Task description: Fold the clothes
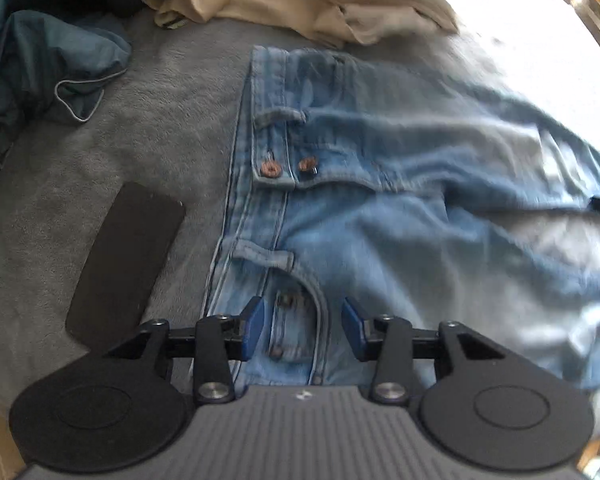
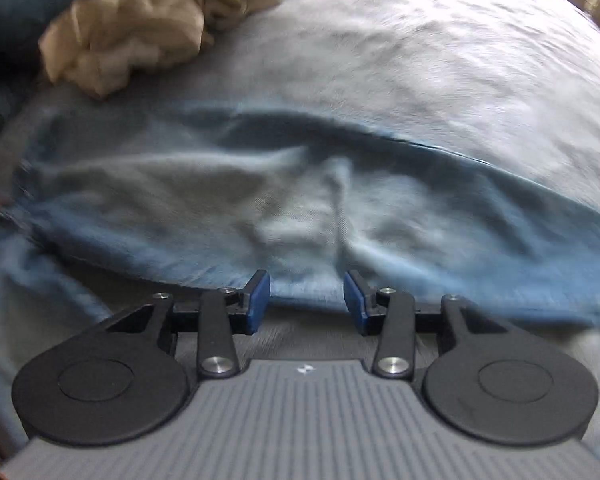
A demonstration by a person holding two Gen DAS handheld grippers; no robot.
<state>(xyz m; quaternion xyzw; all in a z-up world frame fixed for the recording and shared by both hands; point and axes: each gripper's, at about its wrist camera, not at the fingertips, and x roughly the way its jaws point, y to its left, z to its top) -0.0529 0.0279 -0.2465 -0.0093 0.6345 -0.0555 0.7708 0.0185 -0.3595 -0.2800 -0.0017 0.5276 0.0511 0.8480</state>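
Left gripper (image 1: 303, 328): jaws part-open, blue pads (image 1: 255, 322) apart, nothing pinched. It hovers over the pale blue denim jeans (image 1: 380, 208), which lie spread flat on the grey fleece blanket (image 1: 168, 128). Directly between and just beyond the jaws: front pocket curve and its rivets. Further ahead of the jaws: belt loop, then the fly with two copper buttons (image 1: 271, 168); the waistband runs away from the jaws up the left edge of the denim. Left of the jaws, off the jeans: flat black rounded-rectangle pad (image 1: 126, 264) on the blanket. Far left: crumpled dark teal garment (image 1: 40, 64). Far ahead: crumpled beige cloth (image 1: 300, 0).

Right gripper (image 2: 306, 300): jaws also part-open, blue pads clear, empty. The near edge of the jeans' leg fabric (image 2: 260, 208) sits just beyond the fingertips; frame is motion-blurred, so contact can't be judged. Leg stretches left and right of the jaws, rumpled. Beyond it bare blanket (image 2: 420, 60); far left ahead, the beige cloth (image 2: 140, 36) heaped beside teal fabric.
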